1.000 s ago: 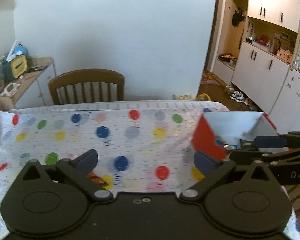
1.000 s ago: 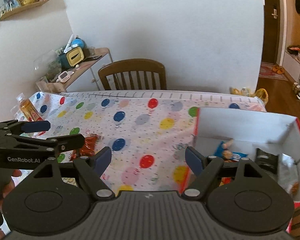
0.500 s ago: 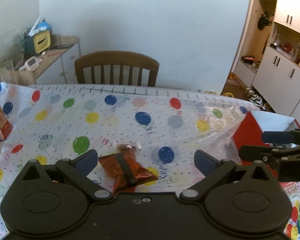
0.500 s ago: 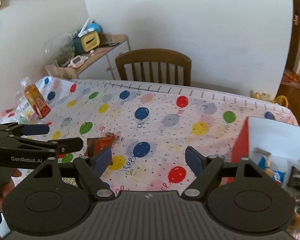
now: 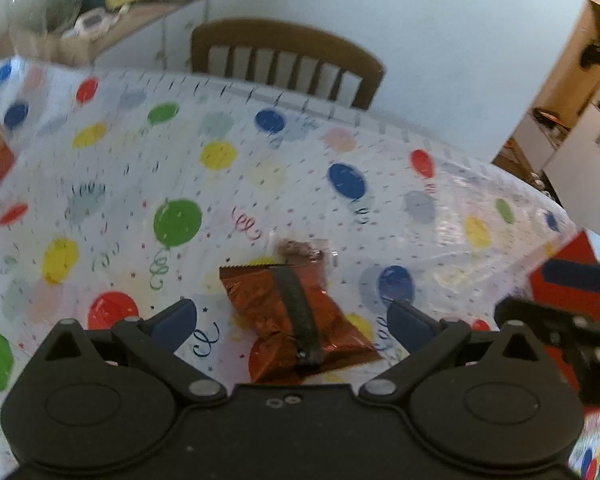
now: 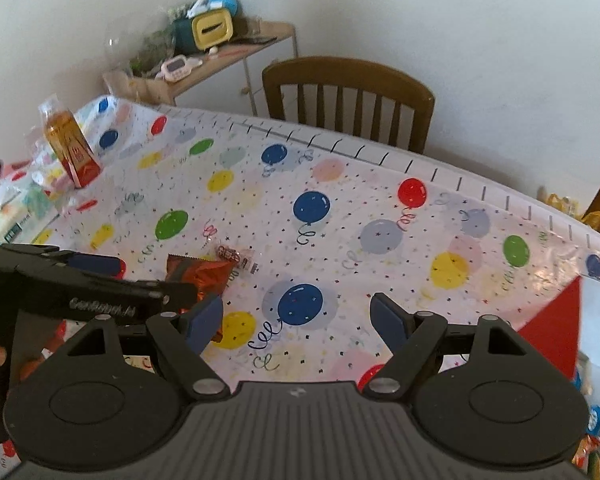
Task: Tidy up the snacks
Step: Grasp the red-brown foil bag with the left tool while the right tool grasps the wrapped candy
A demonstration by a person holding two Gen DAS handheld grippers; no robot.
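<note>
Across the left wrist view, the left hand-held gripper [image 5: 292, 322] hangs over the bench [image 5: 100, 184] with its jaws spread wide and nothing pressed between them. A crinkled red snack packet [image 5: 296, 316] with a dark stripe lies flat on the balloon-print cloth between the two blue pads. A small clear-wrapped sweet [image 5: 302, 249] touches its far edge. A red box [image 5: 568, 280] sits at the right edge, behind the other gripper's fingers.

From the right wrist view, the right hand-held gripper [image 6: 298, 322] is also spread apart and empty, over bare cloth. The red snack packet [image 6: 198, 274] lies to its left, partly hidden by the left gripper. A bottle [image 6: 68, 148] stands far left, and a wooden chair [image 6: 348, 100] stands behind the bench.
</note>
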